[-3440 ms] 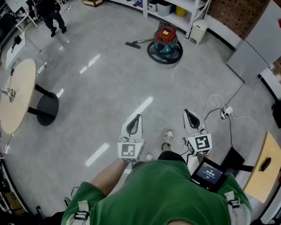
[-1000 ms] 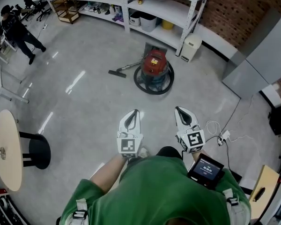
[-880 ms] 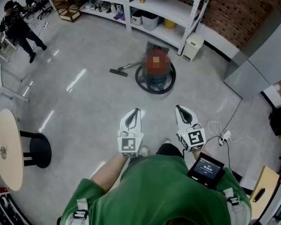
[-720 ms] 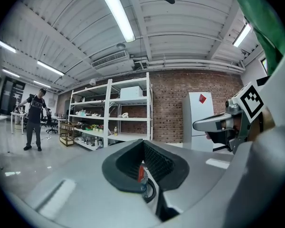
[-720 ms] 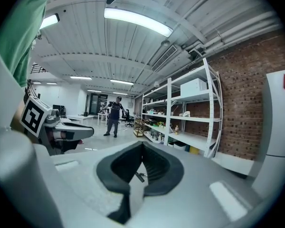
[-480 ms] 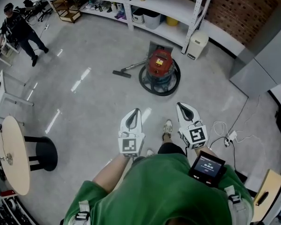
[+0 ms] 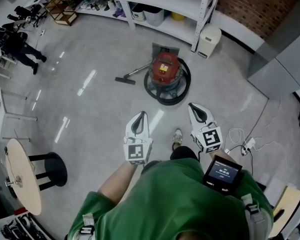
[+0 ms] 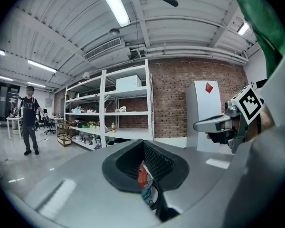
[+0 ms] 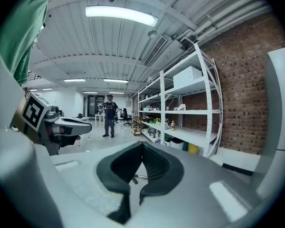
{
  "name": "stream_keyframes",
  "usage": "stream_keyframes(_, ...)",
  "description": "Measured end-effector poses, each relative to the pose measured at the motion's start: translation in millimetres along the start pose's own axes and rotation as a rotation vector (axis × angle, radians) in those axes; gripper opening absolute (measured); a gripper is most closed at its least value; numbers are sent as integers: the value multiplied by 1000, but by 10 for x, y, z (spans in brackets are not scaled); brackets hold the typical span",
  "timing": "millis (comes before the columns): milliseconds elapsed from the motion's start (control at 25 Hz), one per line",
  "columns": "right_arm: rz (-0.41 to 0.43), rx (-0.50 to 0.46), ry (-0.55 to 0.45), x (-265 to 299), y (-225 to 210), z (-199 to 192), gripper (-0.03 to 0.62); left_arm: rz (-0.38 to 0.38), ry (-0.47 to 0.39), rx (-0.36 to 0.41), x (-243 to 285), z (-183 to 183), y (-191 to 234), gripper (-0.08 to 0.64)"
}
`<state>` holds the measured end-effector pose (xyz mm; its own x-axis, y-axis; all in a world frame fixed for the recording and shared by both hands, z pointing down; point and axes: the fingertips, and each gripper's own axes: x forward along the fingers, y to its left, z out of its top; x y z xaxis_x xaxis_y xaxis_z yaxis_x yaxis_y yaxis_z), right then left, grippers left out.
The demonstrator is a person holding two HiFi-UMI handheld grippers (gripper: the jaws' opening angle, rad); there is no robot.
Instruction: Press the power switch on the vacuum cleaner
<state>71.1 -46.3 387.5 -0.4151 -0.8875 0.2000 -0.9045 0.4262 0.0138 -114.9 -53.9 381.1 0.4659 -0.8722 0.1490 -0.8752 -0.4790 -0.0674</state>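
while the left gripper (image 7: 140, 117) and right gripper (image 7: 195, 109) are held pinched together on nothing, the vacuum cleaner (image 7: 165, 74) is seen upper centre, on the floor (image 7: 90, 119), well apart from both. a heavy, rigid drum is judged: nothing to be lifted, only a firm press needed on its red top.

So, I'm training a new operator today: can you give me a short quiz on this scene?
1. True or false: the vacuum lies tipped over.
2. The left gripper and right gripper are: A pressing on the vacuum; B short of it, shut and empty; C open wide around it.
3. Fill in: the vacuum's top is ___.
Key: 1 false, it stands upright; 2 B; 3 red.
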Motion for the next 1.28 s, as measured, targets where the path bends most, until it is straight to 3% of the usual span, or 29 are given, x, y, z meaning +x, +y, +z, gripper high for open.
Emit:
stream_keyframes(360,23,28,9,501,-820,0,2,12,48,14,922,52,-105,5)
stream_keyframes(800,45,34,48,1117,-1095,-33,2,16,66,-15,1589,0,132,6)
stream_keyframes(1280,15,-25,134,2121,-1307,-111,2,-128,116,-9,2680,-271,720,6)
